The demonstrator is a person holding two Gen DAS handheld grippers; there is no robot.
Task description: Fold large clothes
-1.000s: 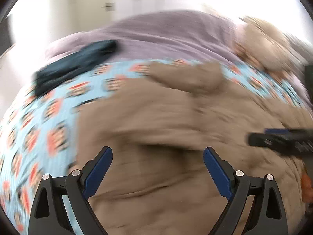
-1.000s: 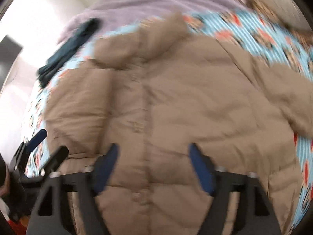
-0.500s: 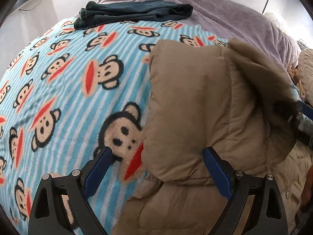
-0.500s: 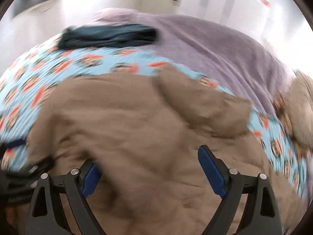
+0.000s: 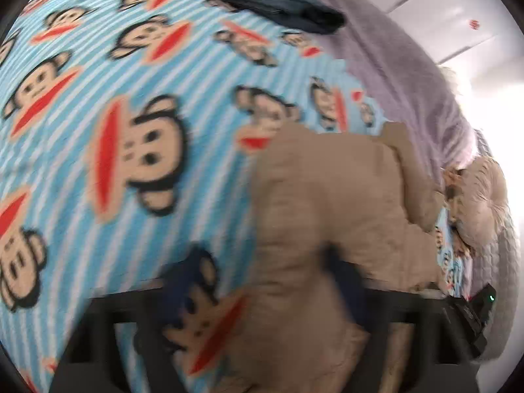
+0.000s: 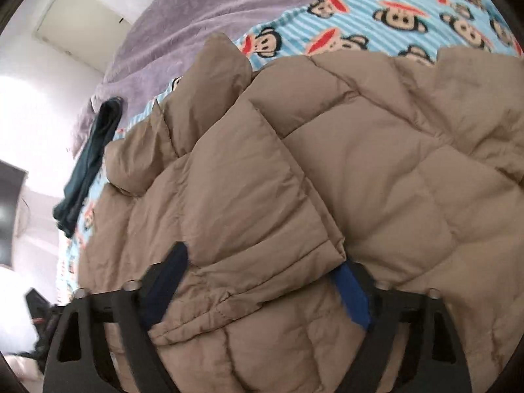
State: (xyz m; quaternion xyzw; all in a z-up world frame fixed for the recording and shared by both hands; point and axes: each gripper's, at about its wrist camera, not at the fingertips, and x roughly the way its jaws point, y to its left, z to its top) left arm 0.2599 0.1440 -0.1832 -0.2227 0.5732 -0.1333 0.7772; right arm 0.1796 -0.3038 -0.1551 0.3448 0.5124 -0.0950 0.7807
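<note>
One tan quilted puffer jacket (image 6: 327, 170) lies spread on the monkey-print blanket (image 5: 131, 104), a sleeve (image 6: 235, 177) folded across its body. It looks light, bulky and springy with slick fabric, so stitched hems or the cuff seem the best holds. Right gripper (image 6: 258, 285) is wide open around the sleeve's cuff, holding nothing. Left gripper (image 5: 262, 288) is blurred; I cannot tell its opening.

— What lies under the right gripper (image 6: 258, 281)?
— A tan puffer jacket (image 6: 376, 170), spread over the monkey-print blanket (image 6: 376, 6), one sleeve (image 6: 235, 190) folded across its body.
— And the jaws?
— Wide apart, straddling the sleeve's cuff. Dark jeans (image 6: 88, 163) lie at the left.
</note>
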